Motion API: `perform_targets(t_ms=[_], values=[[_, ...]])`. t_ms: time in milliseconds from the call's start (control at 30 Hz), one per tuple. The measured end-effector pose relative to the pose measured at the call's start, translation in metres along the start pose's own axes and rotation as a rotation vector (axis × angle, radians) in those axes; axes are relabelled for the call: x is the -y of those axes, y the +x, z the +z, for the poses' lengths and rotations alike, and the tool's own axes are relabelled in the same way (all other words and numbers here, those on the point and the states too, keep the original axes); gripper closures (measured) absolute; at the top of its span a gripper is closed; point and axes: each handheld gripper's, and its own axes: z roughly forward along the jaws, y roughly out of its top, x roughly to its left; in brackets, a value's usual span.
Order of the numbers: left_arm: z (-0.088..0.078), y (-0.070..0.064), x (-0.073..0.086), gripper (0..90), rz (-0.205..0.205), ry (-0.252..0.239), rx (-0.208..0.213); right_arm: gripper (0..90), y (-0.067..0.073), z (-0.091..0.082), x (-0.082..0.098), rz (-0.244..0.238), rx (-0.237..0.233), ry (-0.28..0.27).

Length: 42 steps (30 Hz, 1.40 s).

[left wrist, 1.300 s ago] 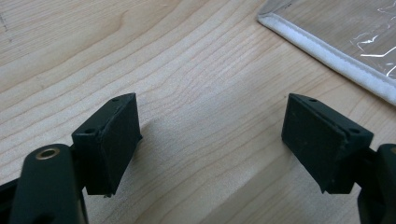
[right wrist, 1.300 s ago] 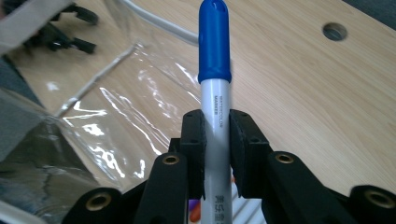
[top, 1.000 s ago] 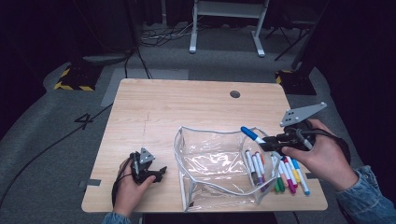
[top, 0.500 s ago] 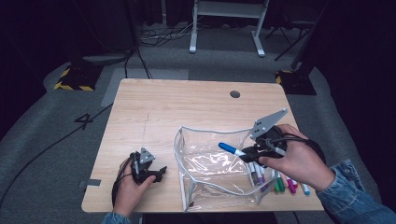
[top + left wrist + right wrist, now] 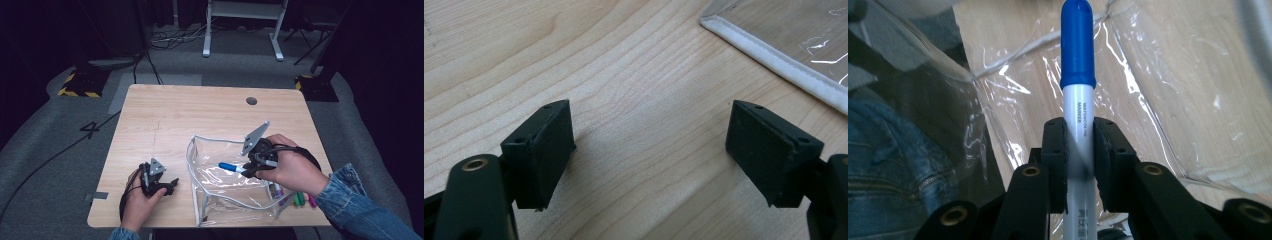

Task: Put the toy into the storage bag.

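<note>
From the high view: wooden table (image 5: pixel 190 115) carries a clear plastic pouch (image 5: pixel 220 200) lying open near the front edge. Right gripper (image 5: pixel 248 168) sits over the pouch mouth, pinching a blue-capped marker (image 5: pixel 231 167) whose cap end points left, above the pouch interior. Other markers (image 5: pixel 295 199) lie just beside the pouch, right side, partly under the right hand. Left gripper (image 5: pixel 170 184) rests on the table, left of the pouch, not touching it. Left gripper view: jaws spread wide, nothing btwn them, bare wood below; pouch's white-trimmed edge at upper right. Right gripper view: jaws pressed on the marker's (image 5: pixel 1078 100) white barrel, blue cap sticking out fwd over the pouch's (image 5: pixel 1173 90) clear film; denim sleeve (image 5: pixel 893 145) seen thru plastic at left.
</note>
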Motion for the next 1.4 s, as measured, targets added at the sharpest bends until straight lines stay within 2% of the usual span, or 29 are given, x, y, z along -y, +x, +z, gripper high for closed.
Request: perform_targets(t_ms=[167, 300, 433, 767, 900, 1133, 1400], values=[[0.001, 0.0, 0.0, 19.6, 0.001, 0.0, 0.0, 77.0, 0.001, 0.016, -0.003, -0.043, -0.039, 0.065], [0.001, 0.0, 0.0, 19.6, 0.001, 0.0, 0.0, 77.0, 0.003, 0.024, -0.004, -0.061, -0.043, 0.089], [0.001, 0.0, 0.0, 19.6, 0.0, 0.0, 0.0, 77.0, 0.005, 0.036, -0.005, -0.1, -0.043, 0.126], [0.001, 0.0, 0.0, 19.6, 0.0, 0.0, 0.0, 76.9, 0.011, 0.059, -0.004, -0.154, -0.086, 0.2], [0.001, 0.0, 0.0, 19.6, 0.0, 0.0, 0.0, 76.8, 0.015, 0.068, -0.003, -0.148, -0.117, 0.211], [0.001, 0.0, 0.0, 19.6, 0.0, 0.0, 0.0, 76.8, 0.02, 0.082, -0.002, -0.153, -0.137, 0.279], [0.001, 0.0, 0.0, 19.6, 0.001, 0.0, 0.0, 76.5, 0.023, 0.094, -0.001, -0.159, -0.186, 0.308]])
